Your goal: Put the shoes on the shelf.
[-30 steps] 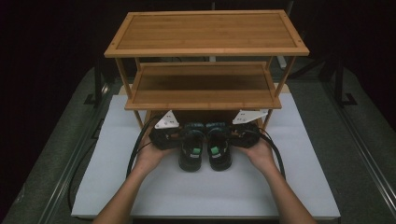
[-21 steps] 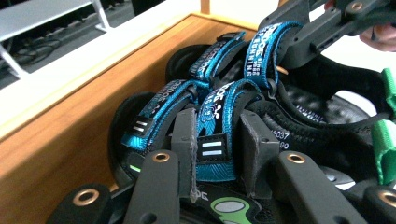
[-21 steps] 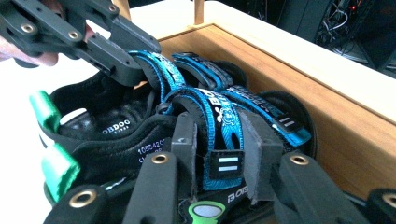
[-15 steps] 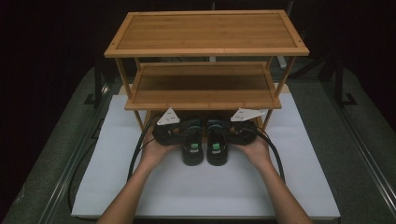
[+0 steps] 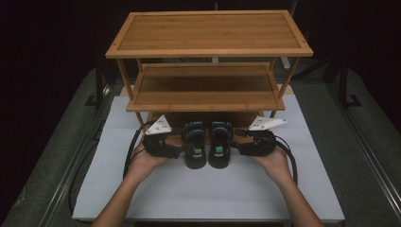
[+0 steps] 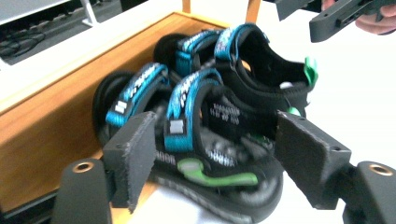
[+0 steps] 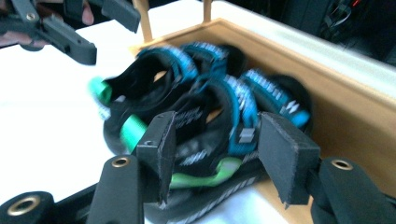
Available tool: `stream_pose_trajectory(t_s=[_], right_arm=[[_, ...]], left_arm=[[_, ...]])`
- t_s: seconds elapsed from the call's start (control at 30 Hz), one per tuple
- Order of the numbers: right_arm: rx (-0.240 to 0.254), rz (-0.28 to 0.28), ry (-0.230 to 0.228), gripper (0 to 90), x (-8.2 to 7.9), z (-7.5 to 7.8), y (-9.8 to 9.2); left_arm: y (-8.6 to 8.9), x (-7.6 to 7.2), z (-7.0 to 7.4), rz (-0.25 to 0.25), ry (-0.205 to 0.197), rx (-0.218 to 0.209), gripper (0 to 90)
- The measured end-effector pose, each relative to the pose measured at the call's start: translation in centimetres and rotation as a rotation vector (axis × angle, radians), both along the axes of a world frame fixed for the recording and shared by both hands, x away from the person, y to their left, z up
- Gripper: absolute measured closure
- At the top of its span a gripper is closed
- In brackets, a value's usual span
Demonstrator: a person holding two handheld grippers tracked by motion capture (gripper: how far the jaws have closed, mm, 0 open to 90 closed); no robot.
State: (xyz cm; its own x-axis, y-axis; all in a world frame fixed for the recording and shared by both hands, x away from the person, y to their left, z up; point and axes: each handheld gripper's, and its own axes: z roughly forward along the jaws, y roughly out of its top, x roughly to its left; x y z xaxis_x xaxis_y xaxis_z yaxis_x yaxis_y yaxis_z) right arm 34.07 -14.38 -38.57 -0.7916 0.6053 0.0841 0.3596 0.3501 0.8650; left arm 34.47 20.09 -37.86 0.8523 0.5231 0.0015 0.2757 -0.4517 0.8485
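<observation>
Under the wooden rack [image 5: 208,90] we are leaving both sandals [image 5: 207,144] with toes on its bottom board, heels on the white table [image 5: 198,194]; compared with a second ago, our left gripper [image 5: 176,150] and right gripper [image 5: 239,147] are backing outward, jaws just opening, released
</observation>
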Motion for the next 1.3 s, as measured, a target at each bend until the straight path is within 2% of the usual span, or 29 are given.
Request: stream_pose_trajectory(t_s=[0.07, 0.1, 0.23, 0.33, 0.37, 0.5, 0.57, 0.7, 0.8, 0.9, 1.13, 1.23, 1.27, 1.3], right_arm=[[-0.018, -0.007, 0.013, 44.0, -0.9, -0.4, -0.4], [-0.018, -0.007, 0.013, 44.0, -0.9, -0.4, -0.4], [-0.037, -0.023, 0.047, 40.4, -1.5, -1.7, -0.8], [-0.057, -0.033, 0.084, 38.2, -1.6, -3.2, -0.5], [-0.068, -0.034, 0.098, 37.1, -1.6, -3.6, -0.4], [-0.081, -0.023, 0.126, 37.1, -1.5, -4.5, 0.3], [-0.091, -0.016, 0.119, 36.8, -1.7, -4.9, 0.7], [-0.125, -0.016, 0.137, 32.5, -1.7, -5.5, 1.1], [-0.149, -0.019, 0.140, 29.6, -1.7, -5.9, 1.6], [-0.164, -0.012, 0.151, 27.8, -1.7, -6.2, 2.1], [-0.209, -0.001, 0.137, 27.7, -1.9, -6.6, 3.3], [-0.188, -0.001, 0.140, 28.7, -1.8, -6.4, 3.0], [-0.163, 0.006, 0.118, 31.2, -1.7, -6.1, 2.6], [-0.137, 0.004, 0.118, 32.7, -1.8, -5.8, 2.5]], left_arm=[[0.6, -1.0, -0.4, 0.007, 0.007, 0.006, 28.2], [0.6, -1.0, -0.4, 0.007, 0.007, 0.006, 27.9], [1.0, -2.0, -1.8, 0.017, 0.036, 0.024, 27.4], [0.8, -2.4, -3.3, 0.025, 0.065, 0.056, 24.9], [0.4, -2.4, -4.1, 0.032, 0.072, 0.083, 23.5], [-0.4, -2.3, -5.1, 0.034, 0.088, 0.099, 21.5], [-0.8, -2.2, -5.5, 0.030, 0.088, 0.116, 20.3], [-1.7, -2.1, -6.2, 0.026, 0.102, 0.142, 18.8], [-2.4, -2.1, -6.6, 0.020, 0.089, 0.183, 18.4], [-2.9, -2.0, -6.9, 0.047, 0.066, 0.208, 16.4], [-2.8, -1.7, -6.8, 0.039, 0.068, 0.198, 15.9], [-2.5, -1.4, -6.5, 0.037, 0.070, 0.180, 16.3], [-2.4, -1.3, -6.3, 0.040, 0.069, 0.172, 16.3], [-2.3, -1.2, -6.3, 0.040, 0.069, 0.170, 16.3]])
